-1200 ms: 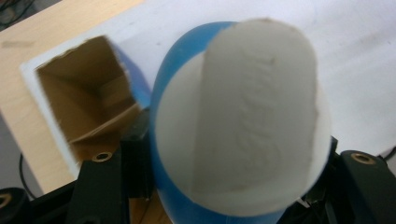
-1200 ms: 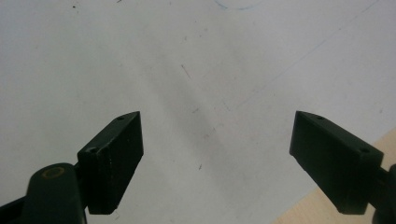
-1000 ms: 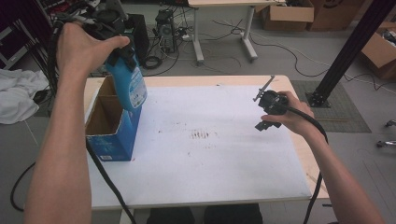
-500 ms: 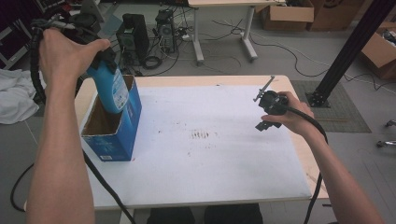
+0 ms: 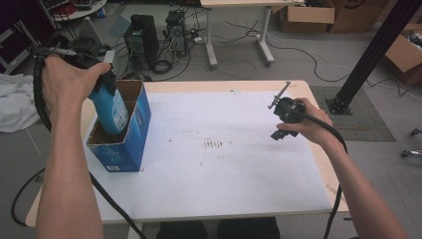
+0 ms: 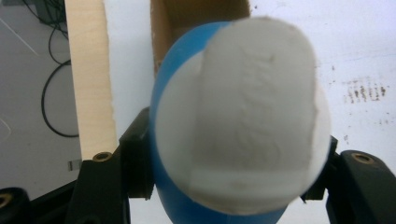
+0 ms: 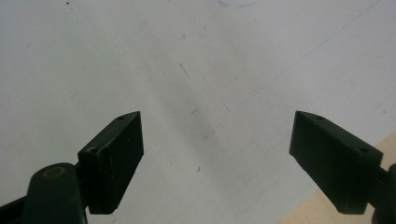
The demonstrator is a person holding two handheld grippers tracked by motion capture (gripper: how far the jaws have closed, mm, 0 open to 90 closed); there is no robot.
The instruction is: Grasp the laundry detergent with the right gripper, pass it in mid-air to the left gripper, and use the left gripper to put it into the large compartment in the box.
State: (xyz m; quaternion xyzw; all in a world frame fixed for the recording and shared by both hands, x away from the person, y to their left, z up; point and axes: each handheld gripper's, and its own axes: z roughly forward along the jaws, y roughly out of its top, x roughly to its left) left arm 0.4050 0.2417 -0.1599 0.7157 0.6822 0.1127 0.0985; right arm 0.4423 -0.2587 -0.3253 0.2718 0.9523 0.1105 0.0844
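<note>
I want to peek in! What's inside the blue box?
The blue bottle, held by the left gripper, stands partly inside the blue box. Brown cardboard walls show; the box's bottom is hidden by the bottle.

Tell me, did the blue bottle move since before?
Yes. The blue bottle in the left gripper went down into the open box; earlier it was higher, above the box rim.
</note>
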